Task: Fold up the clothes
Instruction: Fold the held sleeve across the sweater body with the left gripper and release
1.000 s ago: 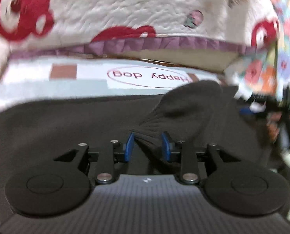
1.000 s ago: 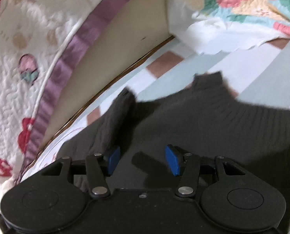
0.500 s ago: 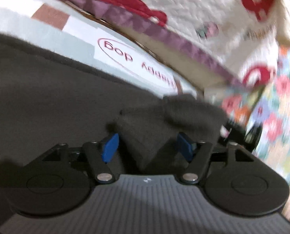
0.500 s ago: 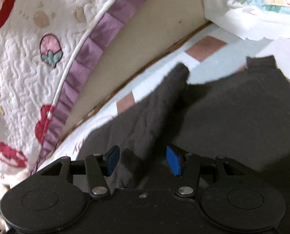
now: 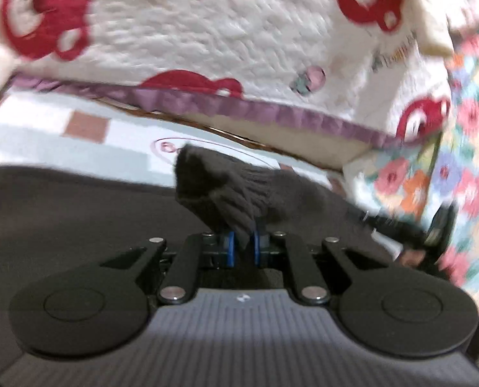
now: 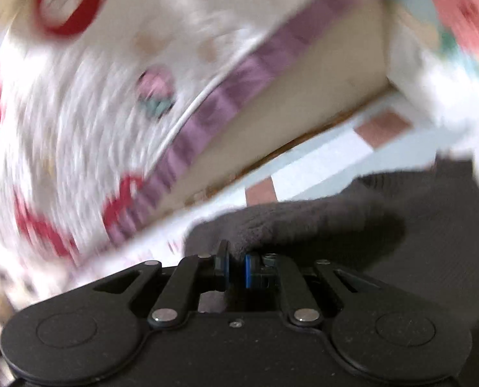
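Left wrist view: my left gripper (image 5: 243, 247) closed tight on ribbed cuff of dark sweater (image 5: 78, 213), blue pads pinching knit. Sleeve (image 5: 239, 187) lifted, bunched above sweater body, which lies flat on patchwork bed sheet (image 5: 45, 135). White quilt with red bears (image 5: 207, 32) at far side; floral fabric (image 5: 458, 161) right.

Right wrist view, blurred: my right gripper (image 6: 236, 271) clamped on fold of same sweater (image 6: 433, 242), raised ridge running right. Quilt (image 6: 94, 113) far left.
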